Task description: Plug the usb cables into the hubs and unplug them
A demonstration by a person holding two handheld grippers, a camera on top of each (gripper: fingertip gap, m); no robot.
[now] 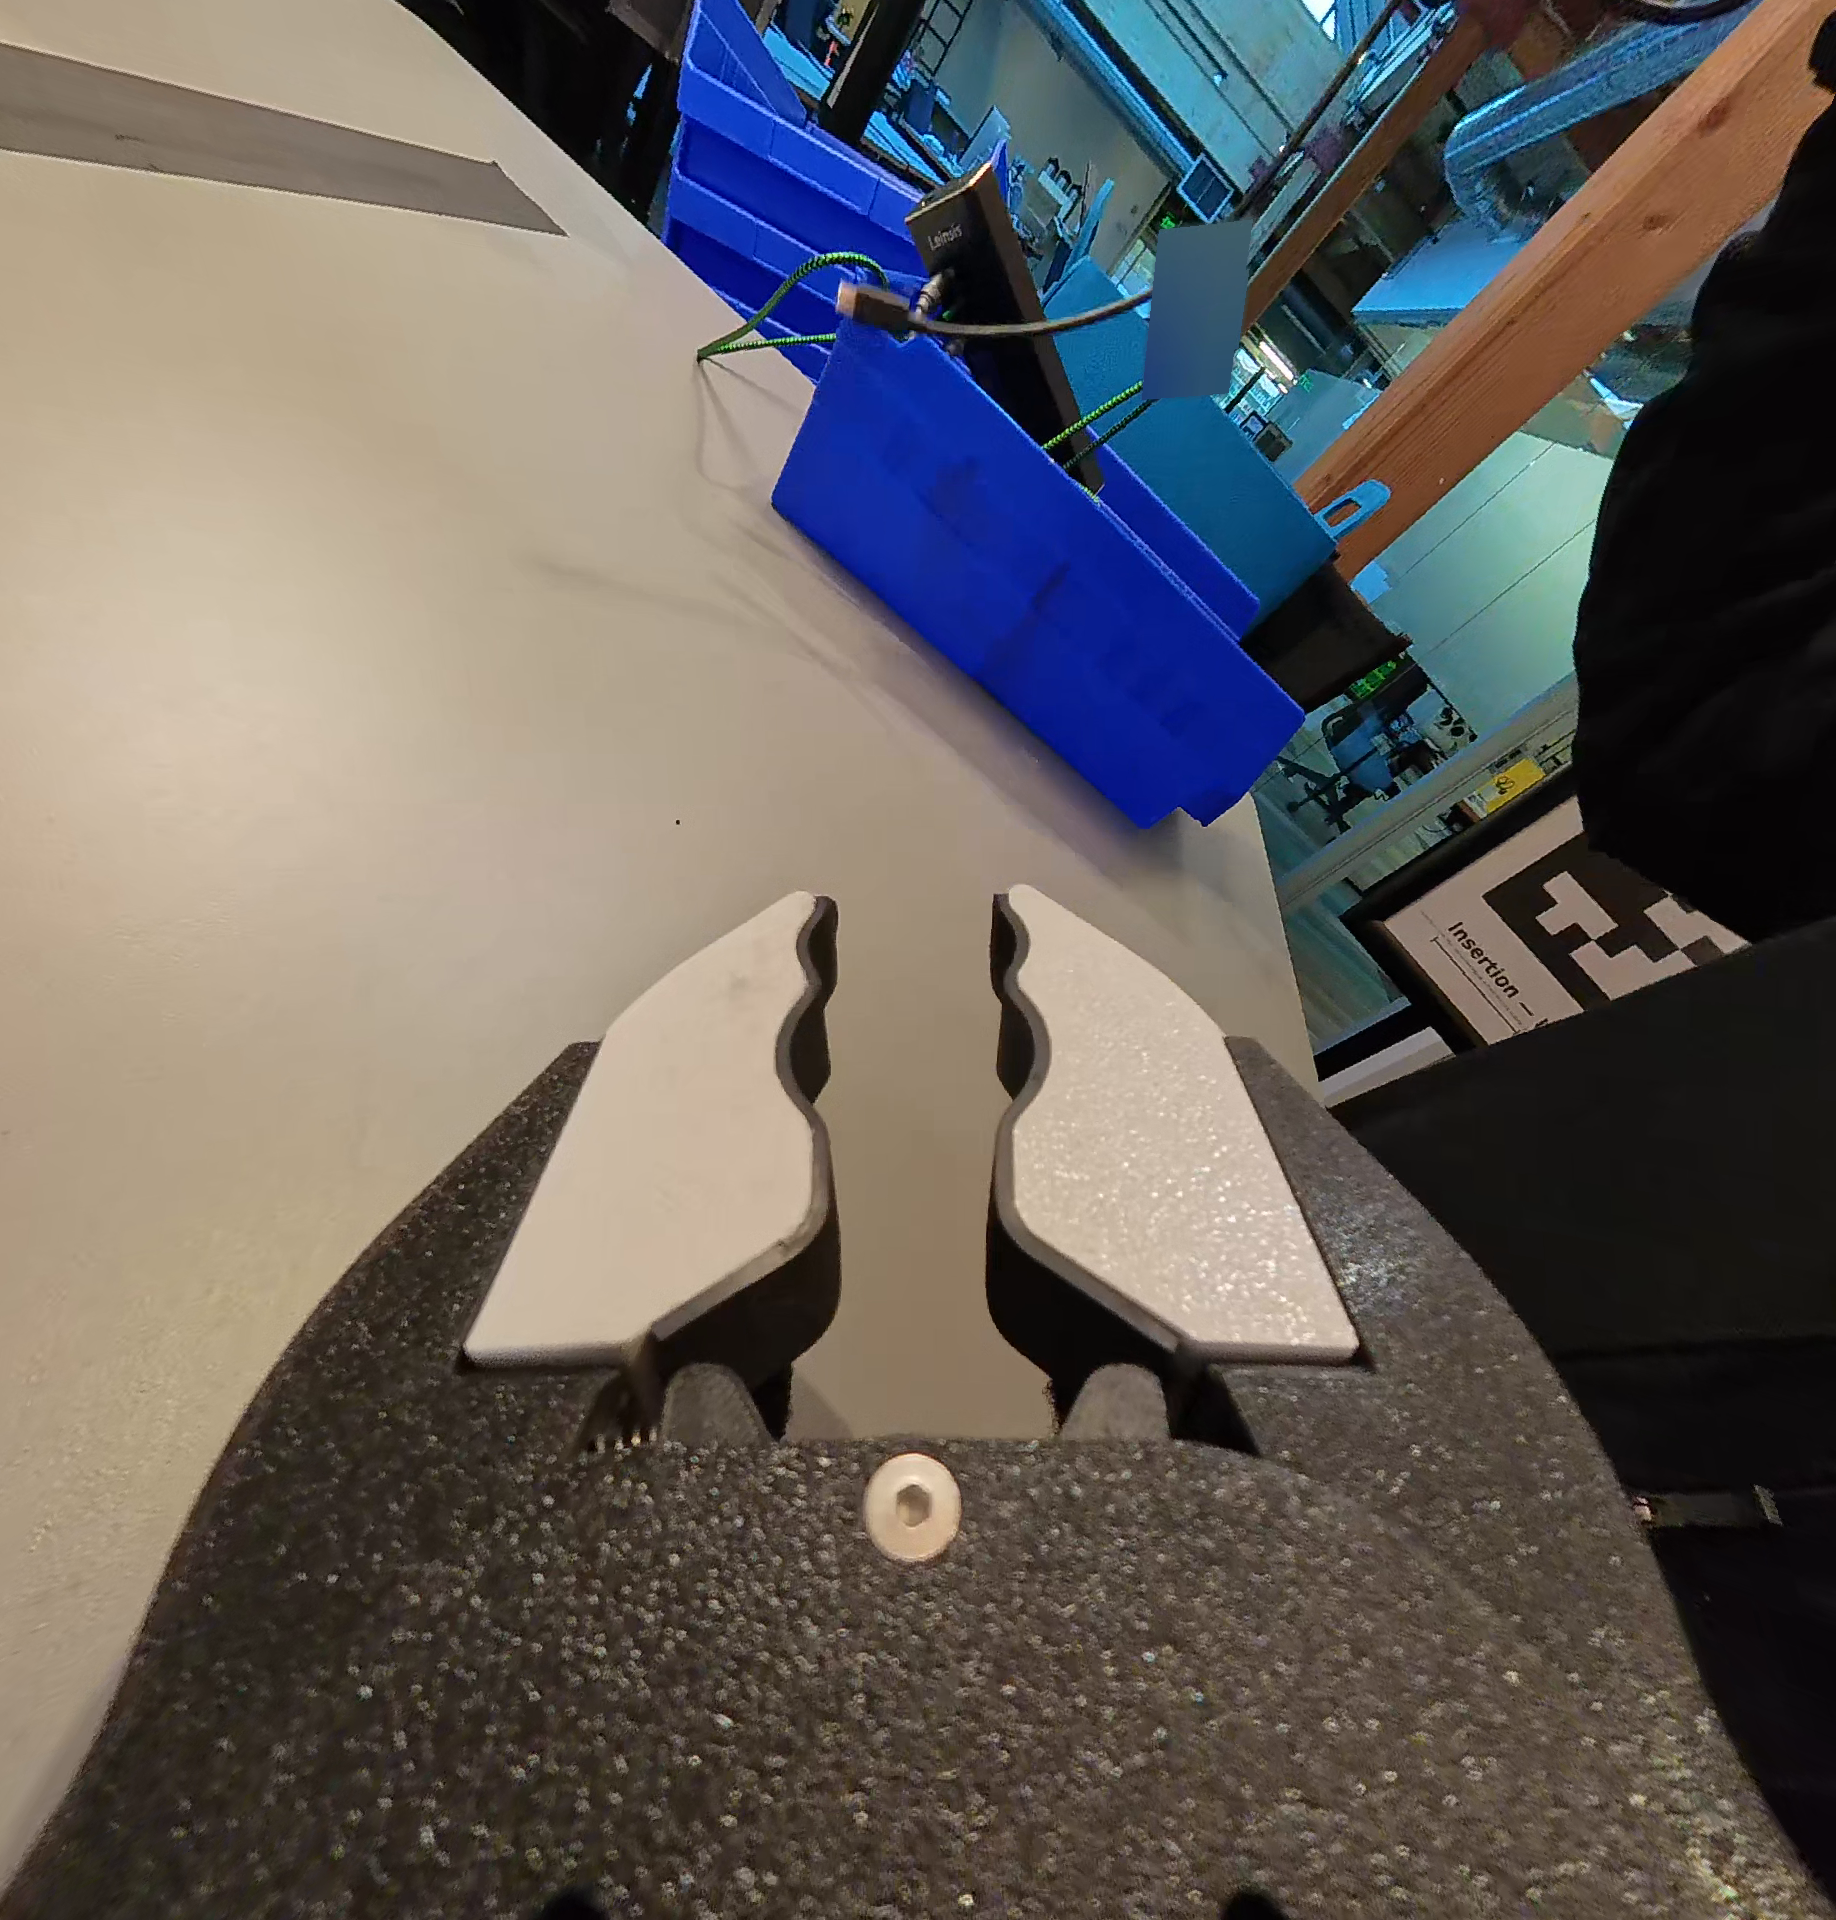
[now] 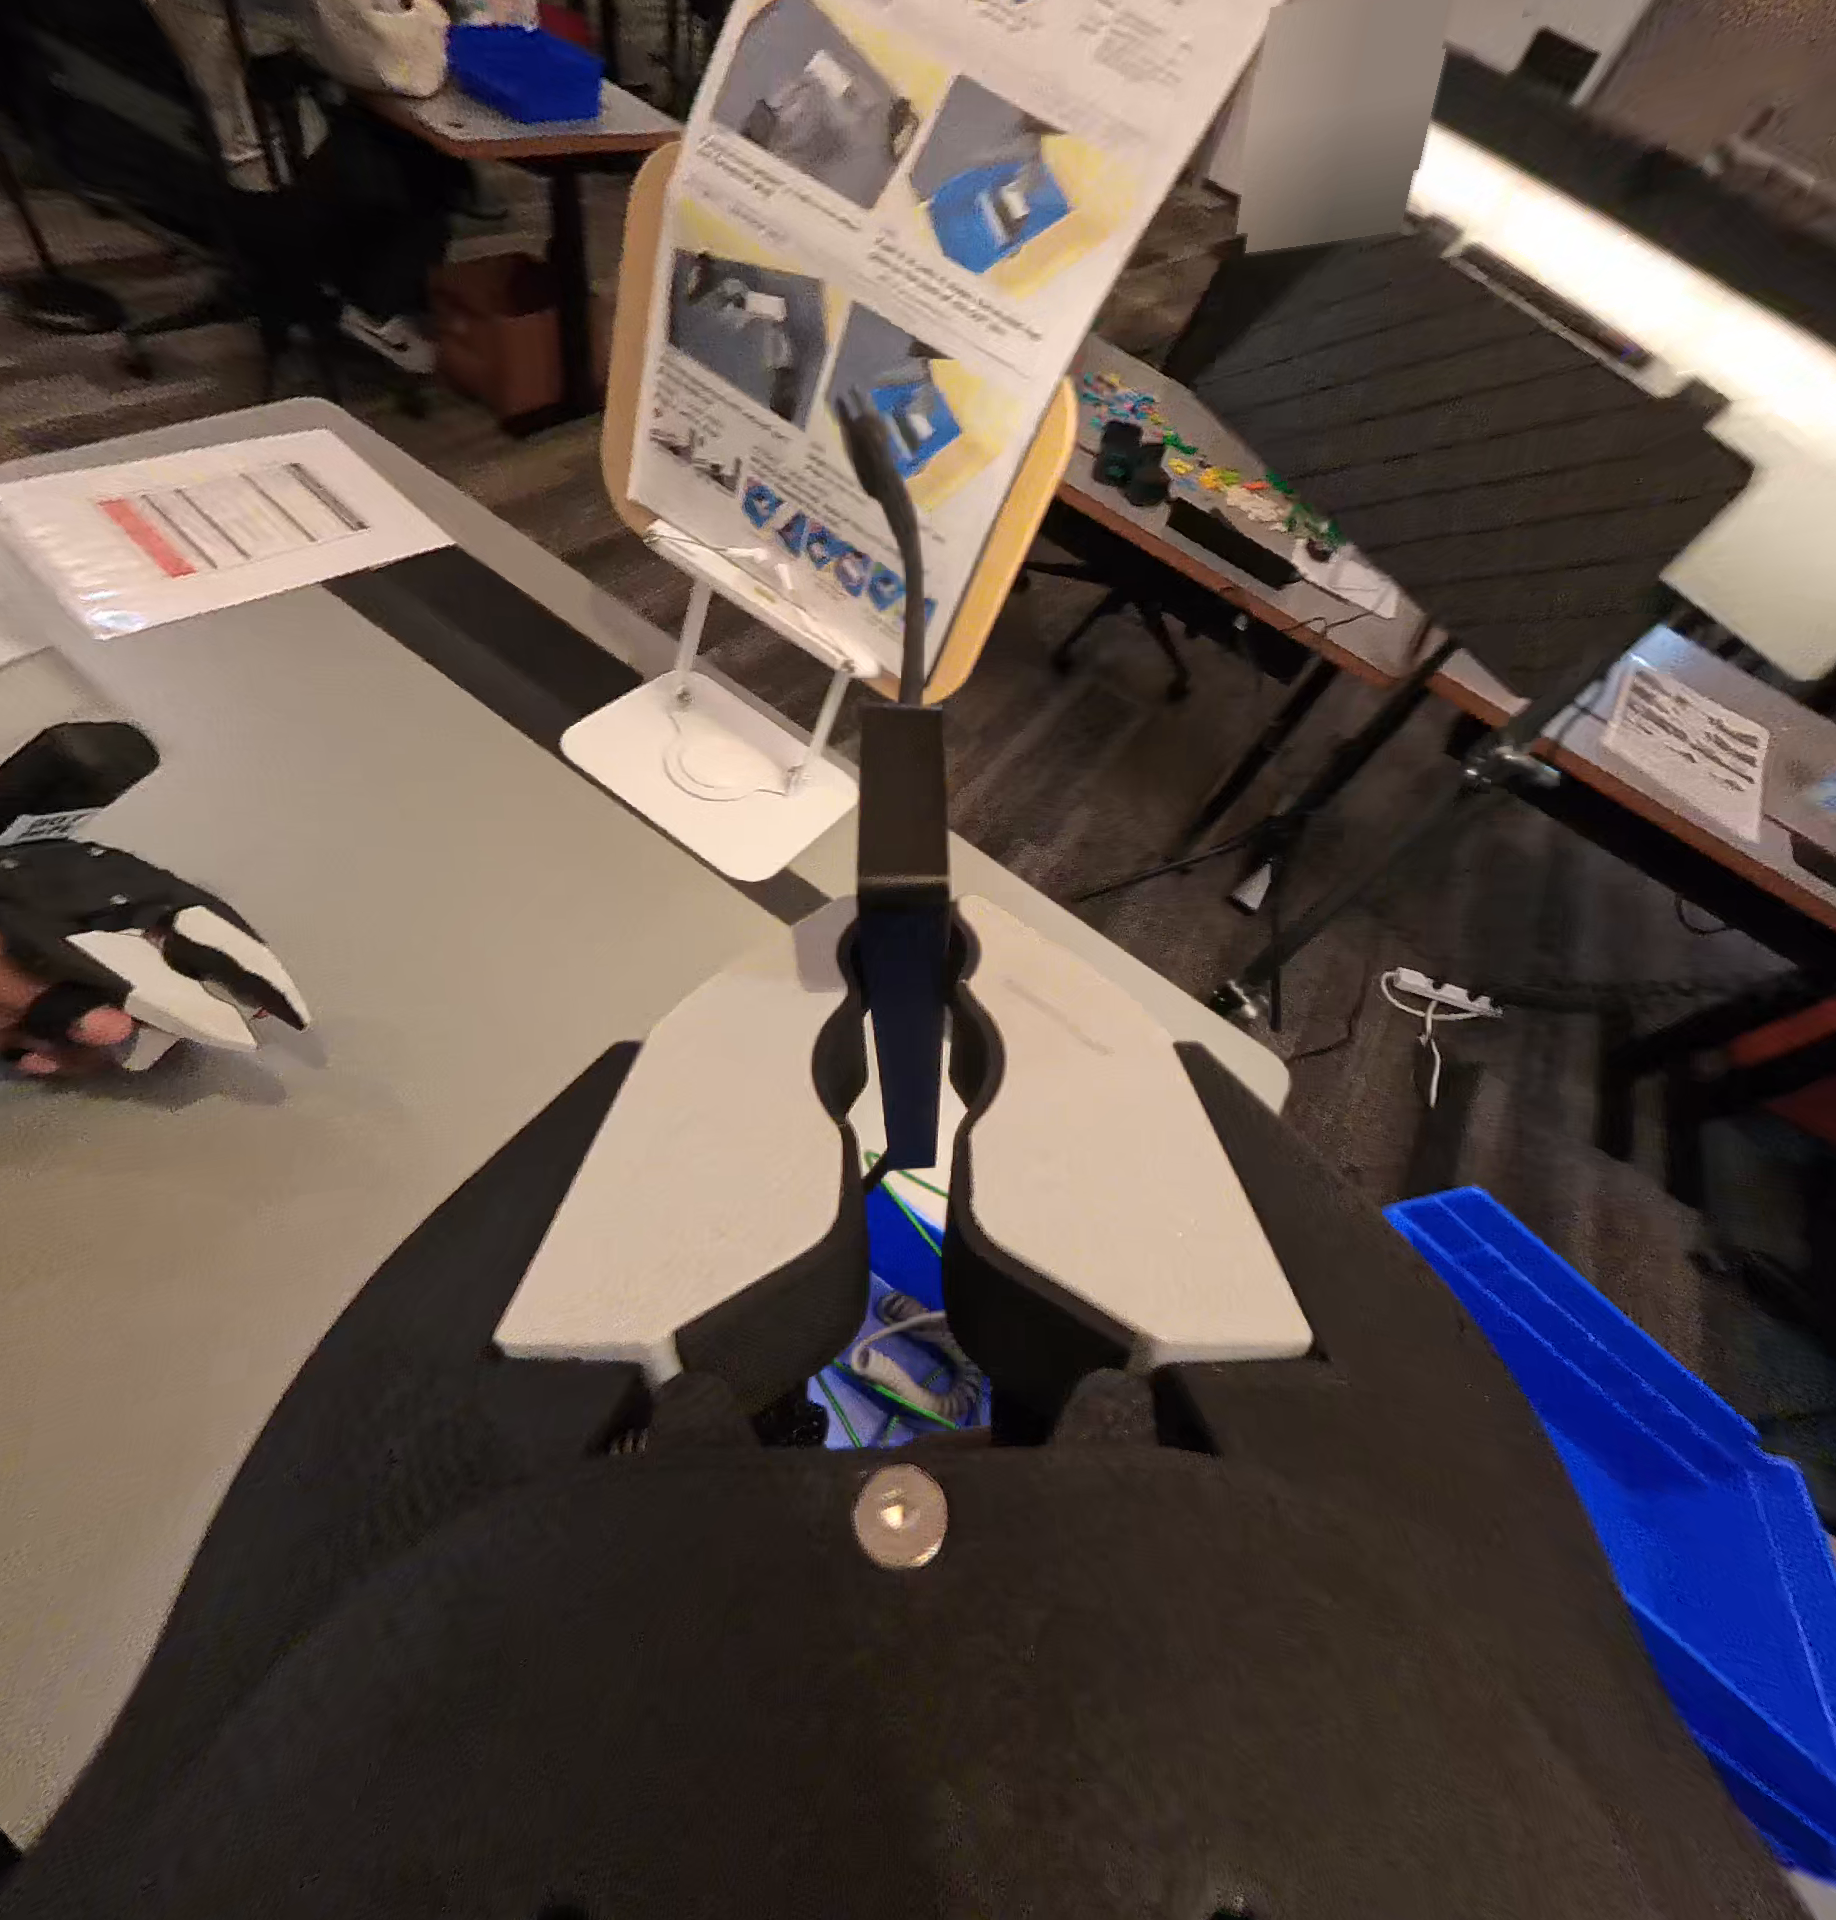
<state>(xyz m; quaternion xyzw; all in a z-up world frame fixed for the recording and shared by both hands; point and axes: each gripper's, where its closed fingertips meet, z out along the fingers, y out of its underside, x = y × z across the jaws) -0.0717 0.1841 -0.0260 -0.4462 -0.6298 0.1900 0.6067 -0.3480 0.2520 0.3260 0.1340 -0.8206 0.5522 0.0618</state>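
I see the black hub [image 2: 901, 821] clamped between my right gripper [image 2: 903, 977] fingers, lifted above the blue bin [image 2: 1662, 1475], its short black lead [image 2: 898, 520] rising toward twelve o'clock. In the left wrist view the hub [image 1: 997, 312] sits at one o'clock, a green braided cable [image 1: 779, 301] trailing onto the grey table [image 1: 322, 675]. My left gripper [image 1: 914, 925] hangs narrowly parted, holding nothing.

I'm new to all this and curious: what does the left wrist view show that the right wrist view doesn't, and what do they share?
Left only: its open, empty left gripper up close, a wooden beam and a marker sign.

Right only: the right gripper shut on the black hub, and a paper stand.

Both: the black hub, blue bin, grey table.
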